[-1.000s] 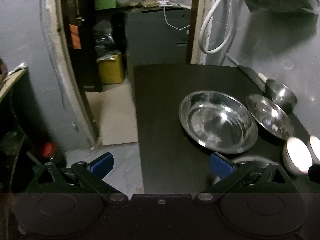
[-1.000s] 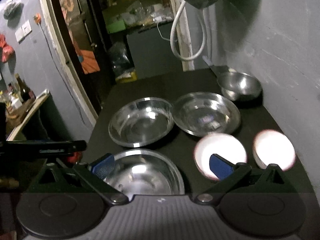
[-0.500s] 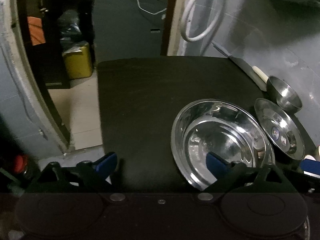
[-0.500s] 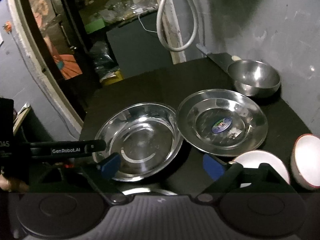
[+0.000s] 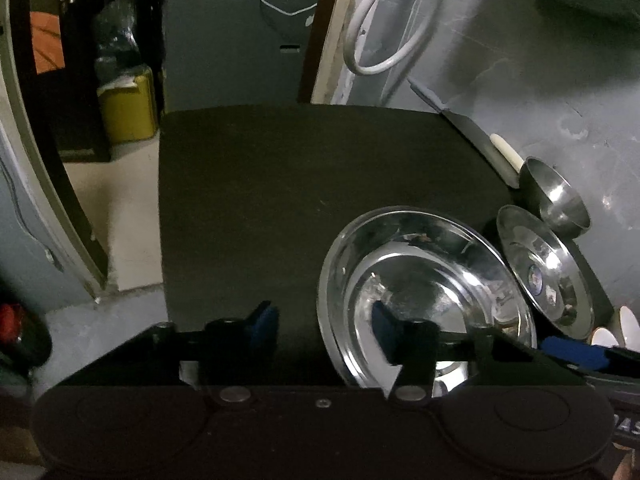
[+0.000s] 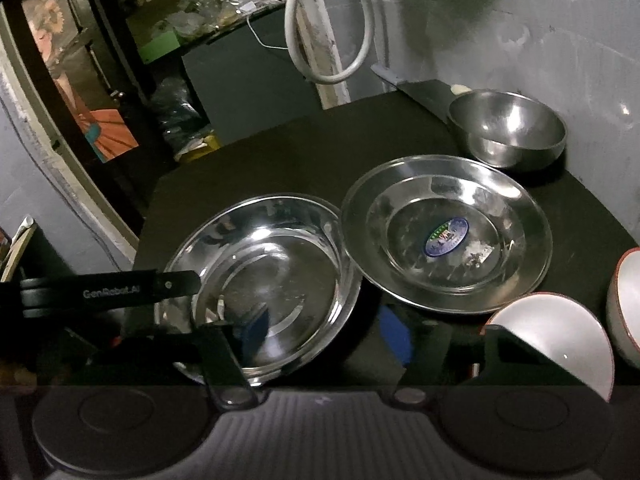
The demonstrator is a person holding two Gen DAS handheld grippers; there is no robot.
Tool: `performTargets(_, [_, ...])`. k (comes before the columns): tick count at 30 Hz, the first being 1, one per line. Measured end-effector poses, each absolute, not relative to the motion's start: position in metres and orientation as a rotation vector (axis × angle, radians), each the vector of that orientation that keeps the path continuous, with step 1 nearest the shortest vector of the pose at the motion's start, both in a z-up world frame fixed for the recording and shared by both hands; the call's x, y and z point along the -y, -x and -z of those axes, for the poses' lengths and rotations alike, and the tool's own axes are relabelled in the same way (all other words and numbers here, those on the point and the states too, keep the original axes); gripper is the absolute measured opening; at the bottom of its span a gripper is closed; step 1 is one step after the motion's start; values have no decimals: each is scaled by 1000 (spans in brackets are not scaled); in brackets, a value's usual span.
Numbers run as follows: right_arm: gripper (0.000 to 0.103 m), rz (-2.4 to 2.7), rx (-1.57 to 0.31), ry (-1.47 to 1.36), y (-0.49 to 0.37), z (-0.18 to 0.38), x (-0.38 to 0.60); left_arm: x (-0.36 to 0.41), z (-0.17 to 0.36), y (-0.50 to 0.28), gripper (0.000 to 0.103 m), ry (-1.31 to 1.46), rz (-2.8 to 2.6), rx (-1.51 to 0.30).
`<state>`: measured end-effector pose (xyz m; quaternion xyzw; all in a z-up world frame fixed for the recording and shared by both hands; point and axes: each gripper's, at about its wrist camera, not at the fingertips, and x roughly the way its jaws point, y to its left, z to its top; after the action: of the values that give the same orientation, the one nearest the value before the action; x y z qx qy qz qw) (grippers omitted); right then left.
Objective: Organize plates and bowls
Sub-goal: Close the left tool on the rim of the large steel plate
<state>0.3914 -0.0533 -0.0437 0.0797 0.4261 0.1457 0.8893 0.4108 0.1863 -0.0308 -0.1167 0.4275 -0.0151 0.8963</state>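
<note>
A deep steel plate point(image 5: 440, 280) point(image 6: 280, 272) lies on the black table point(image 5: 300, 184). My left gripper point(image 5: 323, 322) straddles the plate's left rim, one blue pad outside and one inside. Its jaws are closing and the pads stand clear of the metal. My right gripper point(image 6: 325, 332) straddles the plate's right rim in the same way, jaws closing, pads not touching. A flat steel plate with a blue sticker point(image 6: 446, 232) point(image 5: 544, 276) overlaps the deep plate's right side. A steel bowl point(image 6: 506, 132) point(image 5: 554, 196) stands behind it.
Two white bowls point(image 6: 552, 340) point(image 6: 624, 300) sit at the table's near right. A grey wall runs along the right side, with a white hose point(image 5: 384, 32) hanging on it. The left table edge drops to the floor and an open doorway. A yellow container point(image 5: 128, 108) stands beyond.
Both grippers have moved forward and down onto the deep steel plate from opposite sides. Their jaws have narrowed from wide open around its rims.
</note>
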Motion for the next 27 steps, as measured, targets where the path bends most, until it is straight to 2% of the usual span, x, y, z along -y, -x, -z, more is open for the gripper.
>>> performTargets(2, [47,-298,-890,-174,-394,46,54,-187,33,-412,39,254,38,-897])
performTargets(6, [37,-296,-903,-188,-395,48,54,-186,34,-413,25,254,49,-897])
performTargets(7, [31,-299,-906,-190,-394,48,53,-186,35,-413,21,256,54,-897])
performTargets(9, [29,-294,-909,-182,-395,47,51,-185,35,-412,20,253,54,-897])
performTargets(12, [20,-297,-918,-191,-395,48,52,-186,34,-410,18,245,36,-896])
performTargets(27, [20,-428,-866,-204,-366,29,50,-198,6,-355,17,225,-24,-840])
